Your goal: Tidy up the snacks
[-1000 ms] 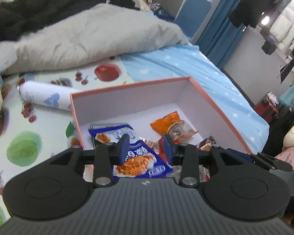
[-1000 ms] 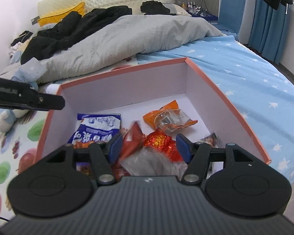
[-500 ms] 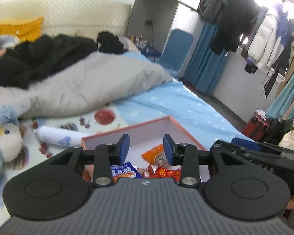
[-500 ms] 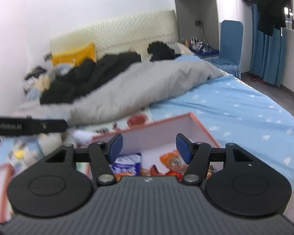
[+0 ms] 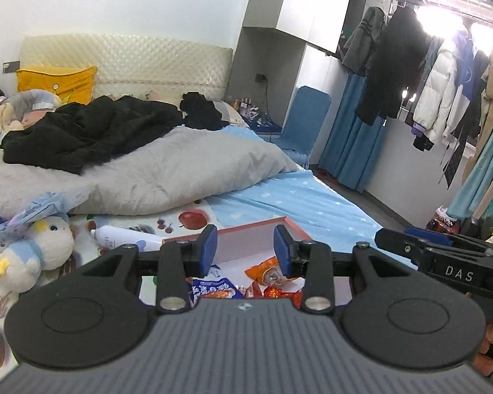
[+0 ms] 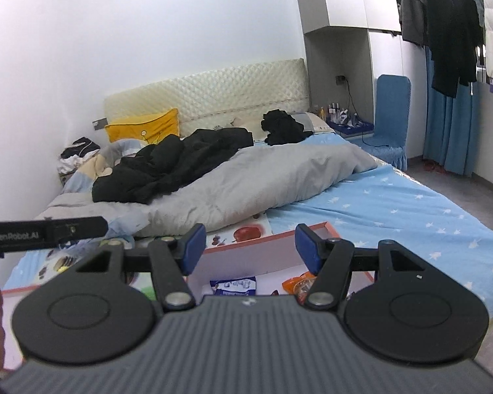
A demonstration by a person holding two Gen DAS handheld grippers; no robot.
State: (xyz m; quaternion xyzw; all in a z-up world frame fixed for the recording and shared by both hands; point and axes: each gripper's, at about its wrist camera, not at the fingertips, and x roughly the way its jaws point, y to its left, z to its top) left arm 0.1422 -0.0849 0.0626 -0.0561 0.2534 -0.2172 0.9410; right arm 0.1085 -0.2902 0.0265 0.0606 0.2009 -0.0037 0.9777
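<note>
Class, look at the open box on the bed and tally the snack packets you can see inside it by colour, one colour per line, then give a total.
Seen in the box, with its near part hidden behind the tool:
Blue and white packets: 1
Orange packets: 1
Shiny red packets: 1
Total: 3 visible; more may lie hidden.

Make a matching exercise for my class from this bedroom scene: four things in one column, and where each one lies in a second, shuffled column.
Things:
1. orange snack packet
2. white bottle
3. yellow pillow
4. black clothing

Places:
A. against the headboard
B. inside the pink box
C. on top of the grey duvet
D. on the fruit-print mat, beside the box

Pairs: 1-B, 2-D, 3-A, 4-C
</note>
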